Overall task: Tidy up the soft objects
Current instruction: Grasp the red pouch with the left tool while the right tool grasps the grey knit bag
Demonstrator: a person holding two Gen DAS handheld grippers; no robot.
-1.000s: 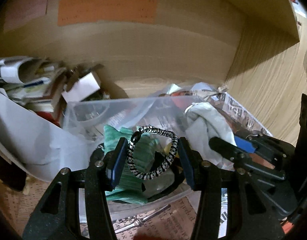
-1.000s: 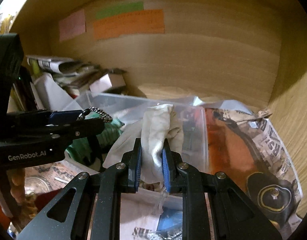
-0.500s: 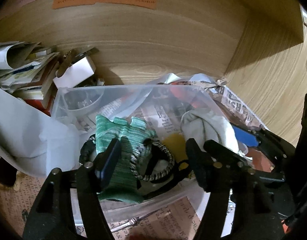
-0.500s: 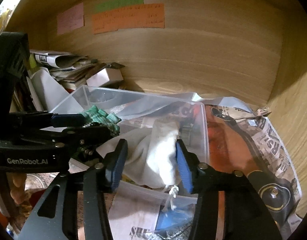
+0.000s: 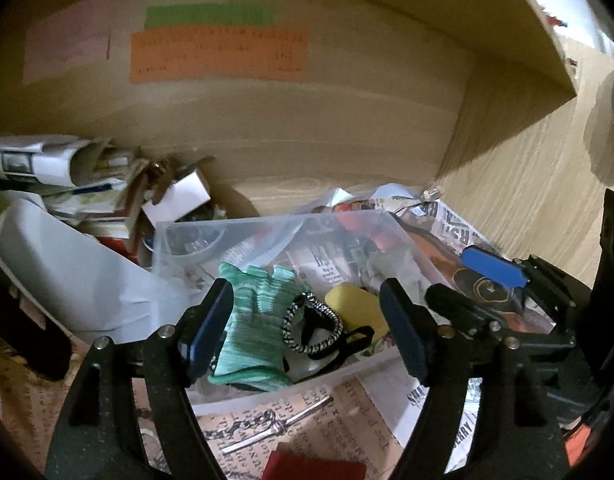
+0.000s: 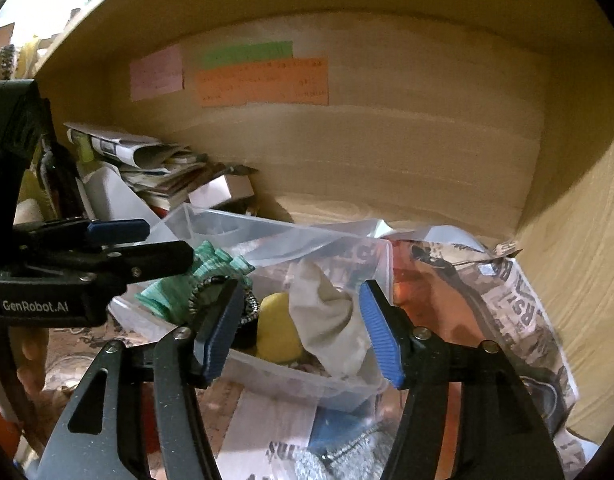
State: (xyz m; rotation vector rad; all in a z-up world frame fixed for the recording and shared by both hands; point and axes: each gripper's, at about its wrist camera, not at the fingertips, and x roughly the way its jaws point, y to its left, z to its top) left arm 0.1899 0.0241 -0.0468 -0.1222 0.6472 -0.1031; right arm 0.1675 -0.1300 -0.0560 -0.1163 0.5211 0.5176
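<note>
The cloth [image 6: 331,320] leaned on the right wall of the clear box [image 6: 371,248] and could slide over the rim, I think, if a finger caught it. The right gripper [image 6: 297,328] was wide open and empty, the cloth between its jaws but untouched. The left gripper [image 5: 307,328] was also wide open, above the green glove [image 5: 255,320] and striped band [image 5: 313,328] inside the box.

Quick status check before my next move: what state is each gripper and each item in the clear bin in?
left gripper: jaws open, empty
right gripper: jaws open, empty
clear bin: lidless, holding soft items
green glove: lying in the bin
striped bracelet: resting on the glove
white cloth: crumpled in the bin
yellow sponge: in the bin
</note>
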